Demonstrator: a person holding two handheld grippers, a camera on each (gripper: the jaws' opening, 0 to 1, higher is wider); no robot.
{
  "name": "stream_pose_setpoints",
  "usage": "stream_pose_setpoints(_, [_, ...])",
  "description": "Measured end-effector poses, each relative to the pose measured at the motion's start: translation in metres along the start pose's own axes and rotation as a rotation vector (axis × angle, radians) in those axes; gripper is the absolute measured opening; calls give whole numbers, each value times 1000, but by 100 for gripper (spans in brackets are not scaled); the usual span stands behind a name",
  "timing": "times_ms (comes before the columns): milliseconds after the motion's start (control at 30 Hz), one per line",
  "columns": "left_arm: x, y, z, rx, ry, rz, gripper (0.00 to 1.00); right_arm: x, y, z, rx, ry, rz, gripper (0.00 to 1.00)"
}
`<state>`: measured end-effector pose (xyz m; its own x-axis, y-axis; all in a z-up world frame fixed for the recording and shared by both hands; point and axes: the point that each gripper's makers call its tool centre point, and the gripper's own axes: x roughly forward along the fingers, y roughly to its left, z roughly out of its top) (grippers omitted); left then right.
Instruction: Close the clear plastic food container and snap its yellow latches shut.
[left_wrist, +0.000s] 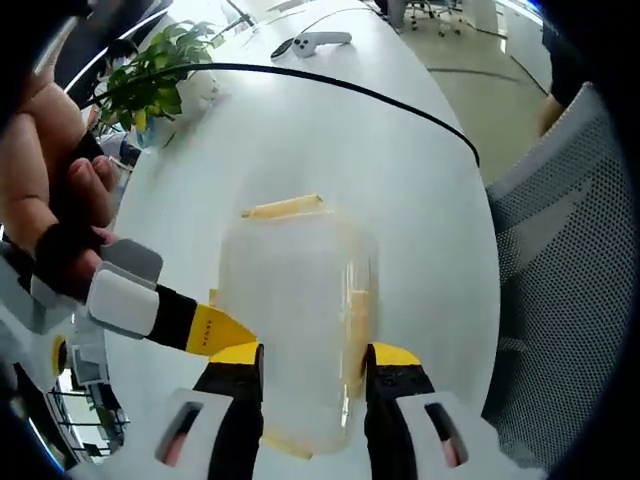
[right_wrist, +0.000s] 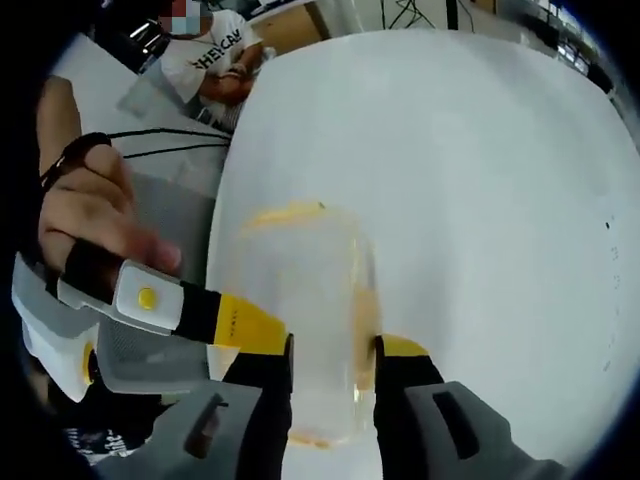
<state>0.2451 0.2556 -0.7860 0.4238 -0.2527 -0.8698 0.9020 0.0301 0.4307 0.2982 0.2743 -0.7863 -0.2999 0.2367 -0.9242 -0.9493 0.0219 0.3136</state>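
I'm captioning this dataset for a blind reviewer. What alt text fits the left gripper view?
A clear container with yellow latches stands on a white table, between the left gripper's black, yellow-tipped jaws. The other gripper, held by a hand, comes in from the left beside the container. A potted plant and a black cable lie beyond.

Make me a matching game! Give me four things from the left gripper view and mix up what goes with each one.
Things:
1. plant
2. cable
3. container
4. chair

Clues:
a. clear, between the tongs
b. grey mesh, beside the table
c. green leaves
d. black, lying across the table

Pairs: 1-c, 2-d, 3-a, 4-b
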Motion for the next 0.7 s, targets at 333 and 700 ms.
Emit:
stream_pose_setpoints(333, [2,-1,1,-2,-1,-20,33,-2,0,-5,25,32,30,24])
stream_pose_setpoints(700, [0,-1,1,-16,-28,-21,33,-1,2,-1,-9,18,-40,25])
